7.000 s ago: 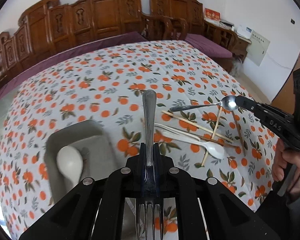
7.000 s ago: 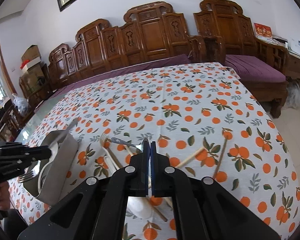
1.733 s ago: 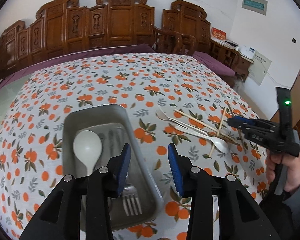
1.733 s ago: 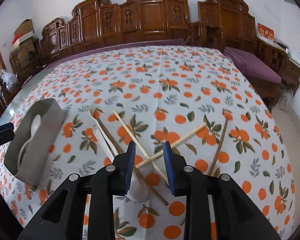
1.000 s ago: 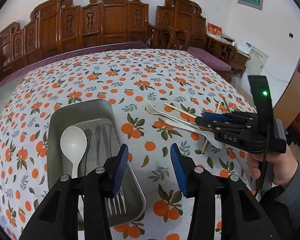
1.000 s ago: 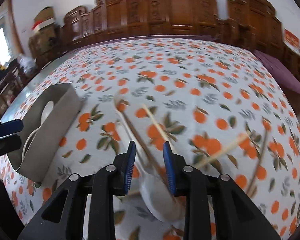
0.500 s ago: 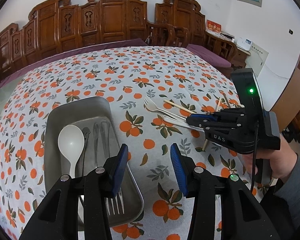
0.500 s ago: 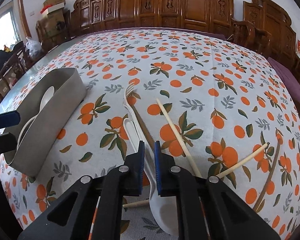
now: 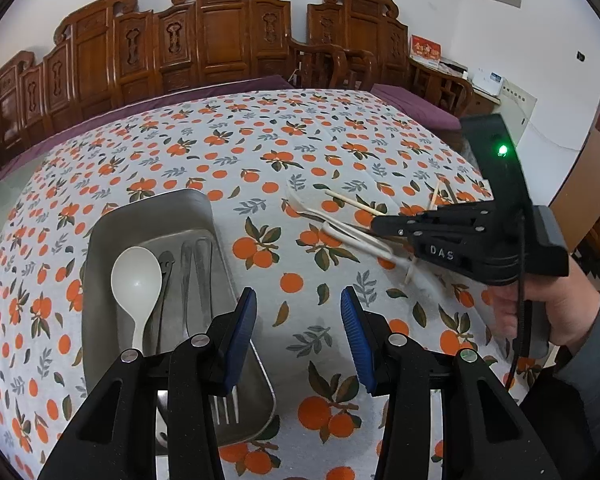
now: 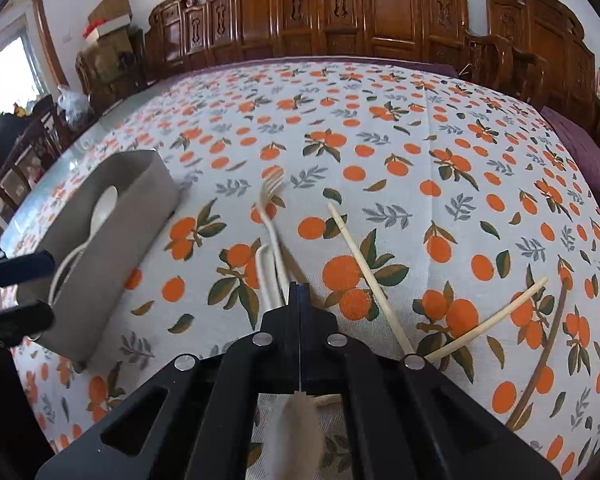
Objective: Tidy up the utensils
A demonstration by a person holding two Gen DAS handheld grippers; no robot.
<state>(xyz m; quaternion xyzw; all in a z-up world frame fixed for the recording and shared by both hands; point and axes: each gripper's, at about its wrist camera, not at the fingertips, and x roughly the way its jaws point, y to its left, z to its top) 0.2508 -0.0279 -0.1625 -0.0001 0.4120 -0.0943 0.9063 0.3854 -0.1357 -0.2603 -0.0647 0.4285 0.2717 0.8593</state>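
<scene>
A metal tray on the orange-print tablecloth holds a white spoon, dark utensil handles and a metal fork. My left gripper is open and empty, above the tray's right edge. My right gripper is shut over the loose pile, on a utensil handle; which one I cannot tell. A white plastic fork and a white plastic spoon lie there with several chopsticks. The right gripper shows in the left wrist view over the pile.
The tray also shows in the right wrist view at the left. Carved wooden chairs line the table's far side. A dark chopstick lies near the right table edge. A hand holds the right gripper's handle.
My right gripper has lowered onto the utensil pile and closed fully from a narrow gap. My left gripper stays open beside the tray.
</scene>
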